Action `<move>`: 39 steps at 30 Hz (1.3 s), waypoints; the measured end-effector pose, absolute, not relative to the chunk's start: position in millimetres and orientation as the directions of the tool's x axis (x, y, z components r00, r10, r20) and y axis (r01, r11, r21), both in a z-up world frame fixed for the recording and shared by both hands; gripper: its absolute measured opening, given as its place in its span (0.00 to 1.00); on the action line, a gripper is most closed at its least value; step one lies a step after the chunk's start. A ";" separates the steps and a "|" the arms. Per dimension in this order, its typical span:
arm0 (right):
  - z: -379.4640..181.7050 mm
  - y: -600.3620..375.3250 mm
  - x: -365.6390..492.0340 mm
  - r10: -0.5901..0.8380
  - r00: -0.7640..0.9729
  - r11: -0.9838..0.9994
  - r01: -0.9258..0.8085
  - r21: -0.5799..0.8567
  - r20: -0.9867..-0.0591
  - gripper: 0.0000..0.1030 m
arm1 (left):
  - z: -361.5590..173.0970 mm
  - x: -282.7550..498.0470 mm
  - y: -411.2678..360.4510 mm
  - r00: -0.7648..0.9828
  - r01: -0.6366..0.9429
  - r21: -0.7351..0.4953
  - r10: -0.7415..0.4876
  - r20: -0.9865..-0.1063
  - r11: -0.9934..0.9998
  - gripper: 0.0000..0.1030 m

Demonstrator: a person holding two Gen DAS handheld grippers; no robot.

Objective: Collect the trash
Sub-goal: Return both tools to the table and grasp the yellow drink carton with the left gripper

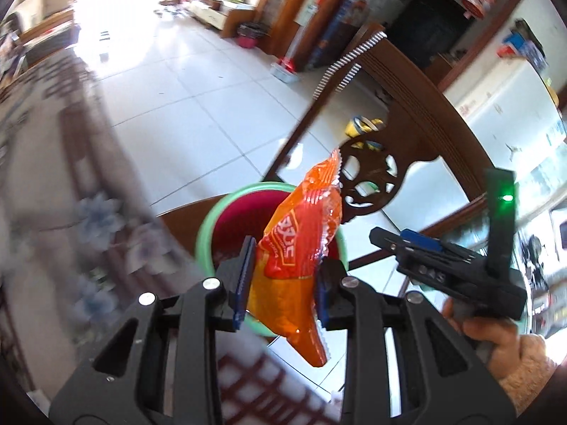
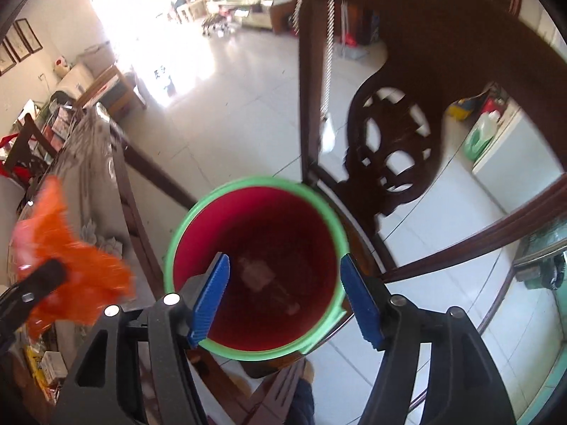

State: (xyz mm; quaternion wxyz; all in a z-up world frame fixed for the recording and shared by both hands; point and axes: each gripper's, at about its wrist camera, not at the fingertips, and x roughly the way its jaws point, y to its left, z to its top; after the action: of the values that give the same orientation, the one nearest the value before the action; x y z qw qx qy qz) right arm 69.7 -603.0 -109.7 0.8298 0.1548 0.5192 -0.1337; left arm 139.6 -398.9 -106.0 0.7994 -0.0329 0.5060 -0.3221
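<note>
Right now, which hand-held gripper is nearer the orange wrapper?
Left. The left hand-held gripper is shut on the orange wrapper; the right hand-held gripper stands apart, open over the bucket.

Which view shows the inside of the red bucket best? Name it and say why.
The right wrist view: it looks straight down into the red bucket, showing its green rim, walls and pale scraps at the bottom. In the left wrist view the orange wrapper, clamped in the left hand-held gripper, hides most of the bucket.

So the red bucket [image 2: 255,269] with the green rim sits on a dark wooden chair [image 2: 386,148], right against its carved backrest. Chair stands on a white tiled floor [image 2: 230,113]. Some pale scraps lie in the bucket's bottom.
</note>
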 end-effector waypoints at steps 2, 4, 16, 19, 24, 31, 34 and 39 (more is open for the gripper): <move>-104.3 -607.1 63.2 -0.074 0.432 0.910 0.397 0.116 -0.899 0.62 | -108.9 141.4 -414.6 0.265 0.513 -0.372 -0.555 -0.789 0.774 0.29; -102.1 -608.8 58.6 -0.083 0.434 0.906 0.407 0.113 -0.897 0.62 | -110.1 142.6 -424.1 0.267 0.524 -0.370 -0.560 -0.784 0.767 0.40; -83.8 -573.4 37.1 -0.050 0.468 0.920 0.366 0.142 -0.882 0.62 | -84.1 120.4 -370.3 0.360 0.446 -0.376 -0.547 -0.756 0.813 0.67; -79.5 -550.4 38.5 -0.027 0.482 0.936 0.321 0.147 -0.876 0.62 | -71.3 108.1 -332.6 0.420 0.403 -0.341 -0.503 -0.755 0.849 0.68; -73.4 -500.0 41.7 0.018 0.492 0.961 0.232 0.151 -0.870 0.62 | -59.0 89.7 -261.0 0.493 0.298 -0.315 -0.428 -0.758 0.901 0.68; -75.4 -422.6 39.4 0.079 0.482 0.982 0.114 0.152 -0.873 0.62 | -58.8 66.2 -154.0 0.558 0.115 -0.292 -0.305 -0.771 0.949 0.68; -75.4 -388.5 36.3 0.104 0.474 0.987 0.060 0.150 -0.875 0.62 | -64.8 51.6 -102.6 0.573 0.012 -0.272 -0.230 -0.787 0.962 0.68; -76.5 -338.1 30.3 0.138 0.457 0.989 -0.020 0.145 -0.878 0.63 | -91.8 27.5 -22.7 0.532 -0.167 -0.218 -0.098 -0.841 0.962 0.68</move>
State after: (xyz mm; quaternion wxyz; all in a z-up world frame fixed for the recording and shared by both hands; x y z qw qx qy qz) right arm 30.3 -338.1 -76.5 0.8517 0.0570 0.5188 0.0463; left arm 27.5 -22.7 -91.8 0.8643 -0.1369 0.4835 0.0198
